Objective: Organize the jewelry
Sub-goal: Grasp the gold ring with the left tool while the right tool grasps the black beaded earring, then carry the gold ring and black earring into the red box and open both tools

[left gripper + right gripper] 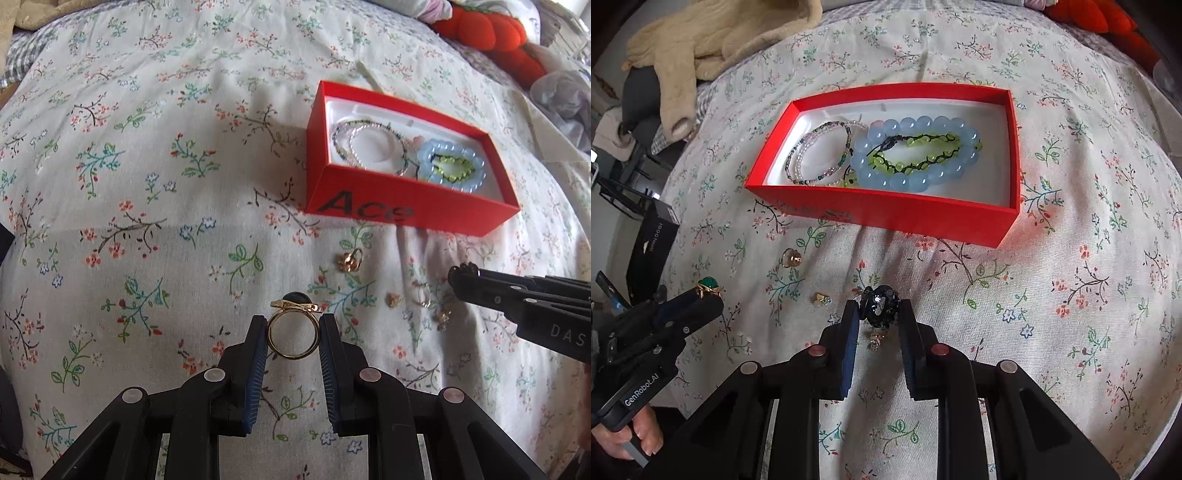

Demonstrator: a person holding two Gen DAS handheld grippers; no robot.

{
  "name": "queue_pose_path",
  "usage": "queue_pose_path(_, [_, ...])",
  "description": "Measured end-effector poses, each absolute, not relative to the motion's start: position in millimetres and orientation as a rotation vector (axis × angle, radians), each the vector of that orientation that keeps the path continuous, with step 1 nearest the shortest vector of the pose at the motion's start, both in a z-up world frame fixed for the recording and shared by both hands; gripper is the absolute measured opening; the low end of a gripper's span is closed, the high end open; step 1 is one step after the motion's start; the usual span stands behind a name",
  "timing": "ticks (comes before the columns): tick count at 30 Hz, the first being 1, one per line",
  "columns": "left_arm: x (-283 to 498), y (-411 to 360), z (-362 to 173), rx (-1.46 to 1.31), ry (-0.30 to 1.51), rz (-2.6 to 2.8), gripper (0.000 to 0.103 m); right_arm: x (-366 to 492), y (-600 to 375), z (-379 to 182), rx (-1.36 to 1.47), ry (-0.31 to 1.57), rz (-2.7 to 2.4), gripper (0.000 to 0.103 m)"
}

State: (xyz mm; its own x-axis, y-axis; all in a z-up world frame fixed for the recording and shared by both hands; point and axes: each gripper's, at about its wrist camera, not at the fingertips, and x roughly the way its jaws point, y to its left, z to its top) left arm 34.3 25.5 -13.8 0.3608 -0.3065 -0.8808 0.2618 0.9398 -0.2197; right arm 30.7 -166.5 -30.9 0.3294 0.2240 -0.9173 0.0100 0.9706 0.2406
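My left gripper (293, 323) is shut on a gold ring with a green stone (293, 334), held above the floral bedsheet; the ring's stone also shows in the right wrist view (708, 284). My right gripper (879, 308) is shut on a black beaded ornament (880, 304). A red box (406, 212) lies ahead, also seen in the right wrist view (886, 214). It holds thin beaded bracelets (820, 155), a pale blue bead bracelet (916, 155) and a green bead bracelet (916, 153). Small gold pieces lie loose on the sheet (349, 259), (393, 300), (822, 299), (792, 257).
A floral bedsheet (147, 184) covers the bed. A red plush toy (487, 29) lies at the far right, a beige knitted garment (713, 40) at the far left. A black box (652, 243) stands beyond the bed's left edge.
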Motion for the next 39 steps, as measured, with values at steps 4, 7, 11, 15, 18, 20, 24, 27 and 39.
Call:
queue_pose_path(4, [41,23,-4,-0.071,1.117,-0.377,0.022,28,-171,-16,0.229,1.192,0.139,0.023])
queue_pose_path(7, [47,18,6,-0.098,1.088,-0.386,0.022,27,-176,-2,0.245,1.158,0.134,0.023])
queue_pose_path(11, [56,10,15,-0.115,1.059,-0.378,0.022,30,-183,16,0.262,1.112,0.122,0.023])
queue_pose_path(15, [68,1,16,-0.139,1.041,-0.374,0.022,36,-194,29,0.286,1.076,0.096,0.023])
queue_pose_path(18, [76,-9,15,-0.141,1.016,-0.378,0.022,42,-203,34,0.315,1.06,0.078,0.023])
queue_pose_path(20, [82,-15,14,-0.143,0.995,-0.386,0.022,49,-211,34,0.337,1.054,0.073,0.023])
queue_pose_path(24, [93,-27,10,-0.134,0.964,-0.401,0.022,62,-223,27,0.373,1.068,0.058,0.023])
queue_pose_path(27, [100,-34,7,-0.133,0.956,-0.411,0.022,69,-231,17,0.408,1.085,0.045,0.023])
queue_pose_path(39, [114,-53,-14,-0.061,0.966,-0.403,0.022,79,-230,14,0.406,1.078,0.081,0.023])
